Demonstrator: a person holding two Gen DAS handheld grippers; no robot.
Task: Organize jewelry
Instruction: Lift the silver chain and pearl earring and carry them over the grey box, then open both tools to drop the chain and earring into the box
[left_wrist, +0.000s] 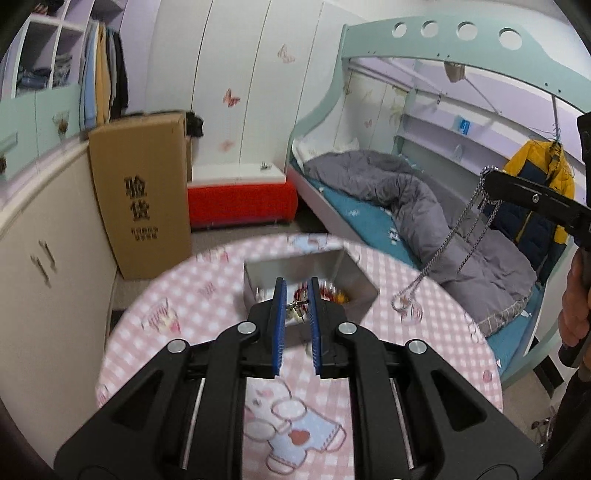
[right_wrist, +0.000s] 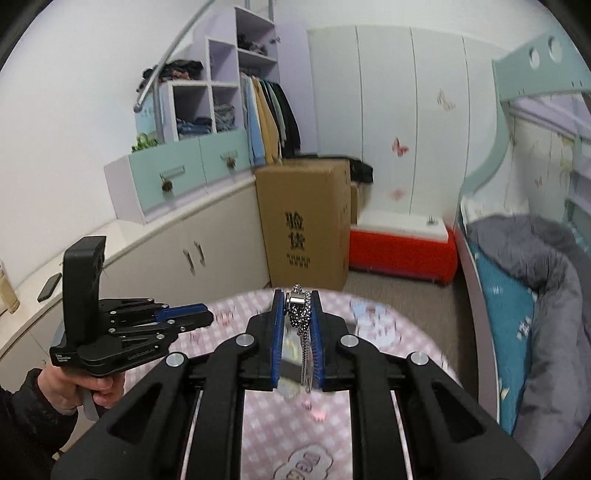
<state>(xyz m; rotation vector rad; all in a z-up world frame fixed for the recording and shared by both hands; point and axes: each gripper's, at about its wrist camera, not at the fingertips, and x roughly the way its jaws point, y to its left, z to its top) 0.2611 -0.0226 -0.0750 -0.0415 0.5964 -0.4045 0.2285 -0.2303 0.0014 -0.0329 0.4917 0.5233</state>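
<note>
The right gripper (right_wrist: 299, 314) is clenched on a silver rhinestone chain necklace (right_wrist: 300, 312), whose loops in the left wrist view dangle from it at about two o'clock and trail down to the round table with the pink checked cartoon cloth (left_wrist: 184, 317). The left gripper (left_wrist: 297, 302) is clamped on a small gold-coloured piece of jewelry (left_wrist: 295, 305), too blurred to name, above the open square silver metal box (left_wrist: 354, 280) that sits at twelve o'clock on the table and holds a jumble of red and gold pieces. The likely trouble: the hanging necklace may swing and snag on the box rim or tangle with the left gripper's piece if the two hands converge, and the thin grip on the small item could slip. By count: two grippers, one box, one necklace, one small held piece; the pieces inside the box are too blurred to count.
</note>
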